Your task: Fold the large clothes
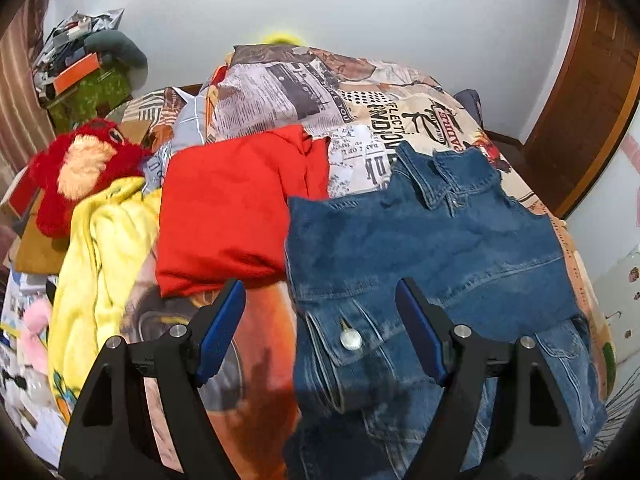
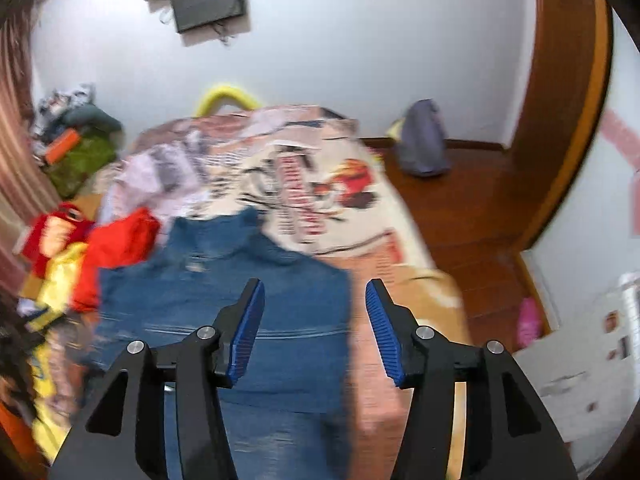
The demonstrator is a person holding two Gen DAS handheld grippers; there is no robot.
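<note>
Hovered over denim jacket (image 1: 432, 248) near the bed's (image 1: 400, 120) right edge; left tool (image 1: 320, 308) and right tool (image 2: 315, 300) spread, empty.

Denim jacket (image 1: 432, 248) on bed (image 1: 400, 112), folded garment (image 1: 236, 208) left, touching it

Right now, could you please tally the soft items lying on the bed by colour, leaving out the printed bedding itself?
Blue: 1, the blue denim jacket
Red: 2, the folded red garment and the red plush toy
Yellow: 1, the crumpled yellow fleece garment
Total: 4
</note>
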